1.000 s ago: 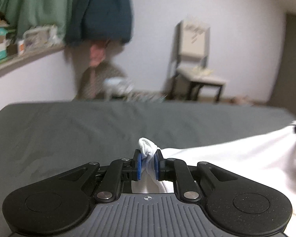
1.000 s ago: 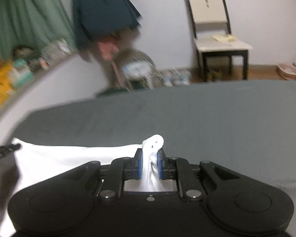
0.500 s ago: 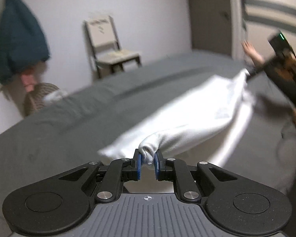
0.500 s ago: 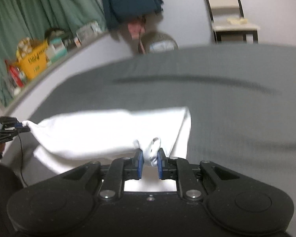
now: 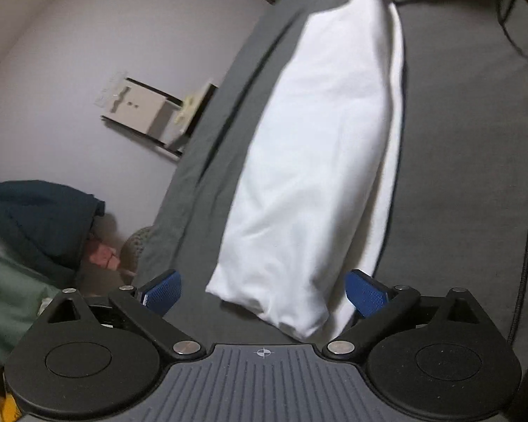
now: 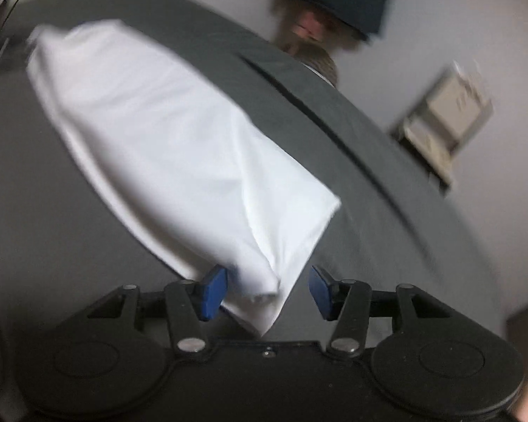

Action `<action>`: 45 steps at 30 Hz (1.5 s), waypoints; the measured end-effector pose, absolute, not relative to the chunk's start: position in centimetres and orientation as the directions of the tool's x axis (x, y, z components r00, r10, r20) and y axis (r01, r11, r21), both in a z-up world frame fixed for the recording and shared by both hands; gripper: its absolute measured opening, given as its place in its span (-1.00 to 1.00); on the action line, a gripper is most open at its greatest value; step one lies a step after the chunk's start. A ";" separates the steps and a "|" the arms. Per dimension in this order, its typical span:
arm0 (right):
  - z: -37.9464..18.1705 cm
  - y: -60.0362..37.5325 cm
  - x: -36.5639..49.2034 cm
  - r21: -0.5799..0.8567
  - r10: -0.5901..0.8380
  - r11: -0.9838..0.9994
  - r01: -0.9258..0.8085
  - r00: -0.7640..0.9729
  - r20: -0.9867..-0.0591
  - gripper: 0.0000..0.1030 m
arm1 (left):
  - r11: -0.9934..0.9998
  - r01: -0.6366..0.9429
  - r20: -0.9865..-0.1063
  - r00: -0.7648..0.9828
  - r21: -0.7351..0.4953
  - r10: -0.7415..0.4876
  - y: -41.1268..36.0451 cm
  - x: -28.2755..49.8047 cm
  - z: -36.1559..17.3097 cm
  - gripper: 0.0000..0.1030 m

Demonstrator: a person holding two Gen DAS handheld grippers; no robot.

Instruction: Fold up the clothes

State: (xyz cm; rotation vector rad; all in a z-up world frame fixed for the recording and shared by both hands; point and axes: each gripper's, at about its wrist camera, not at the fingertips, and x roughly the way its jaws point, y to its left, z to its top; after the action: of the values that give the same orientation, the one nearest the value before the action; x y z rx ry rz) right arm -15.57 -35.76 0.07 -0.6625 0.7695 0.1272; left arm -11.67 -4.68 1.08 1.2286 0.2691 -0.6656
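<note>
White garment (image 5: 320, 161) lies folded lengthwise on grey bed (image 5: 468, 176), centre frame in both views. I judge it light, limp, non-slippery; best grabbed at end corners. Left gripper (image 5: 264, 293) spread wide, holding nothing, near end sits between pads. Right gripper (image 6: 268, 292) also wide, empty; left pad (image 6: 213, 290) just beside cloth corner.
</note>
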 end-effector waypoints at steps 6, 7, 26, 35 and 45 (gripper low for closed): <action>-2.0 -33.1 -15.6 -0.701 -0.155 0.546 -0.459 0.767 -0.623 -0.25 | -0.058 0.527 -0.514 0.791 0.848 -0.331 -5.8 -12.5 -0.2 0.42; -2.4 -32.8 -15.5 -0.724 -0.158 0.506 -0.469 0.775 -0.612 -0.26 | -0.093 0.527 -0.525 0.785 0.845 -0.328 -6.0 -12.5 -0.4 0.13; -3.0 -34.7 -15.9 -0.587 -0.102 0.624 -0.517 0.690 -0.716 -0.59 | 0.226 0.803 -0.760 0.596 0.552 -0.260 -6.0 -9.1 0.9 -0.49; 2.9 -37.0 -18.6 -0.290 0.110 0.831 -0.475 0.650 -0.752 -0.04 | 0.591 0.758 -0.709 0.576 0.276 -0.407 -1.5 -6.6 6.6 0.78; 1.4 -33.6 -9.2 0.094 0.149 0.989 -0.116 0.823 -0.549 0.62 | 0.689 0.703 -0.636 0.615 0.176 -0.465 -9.7 -0.8 2.9 0.78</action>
State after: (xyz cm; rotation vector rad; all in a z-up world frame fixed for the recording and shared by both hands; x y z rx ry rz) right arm -9.17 -33.61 1.37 0.0570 0.5882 0.1408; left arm -0.81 -9.65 2.92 0.4376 0.5929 -0.6983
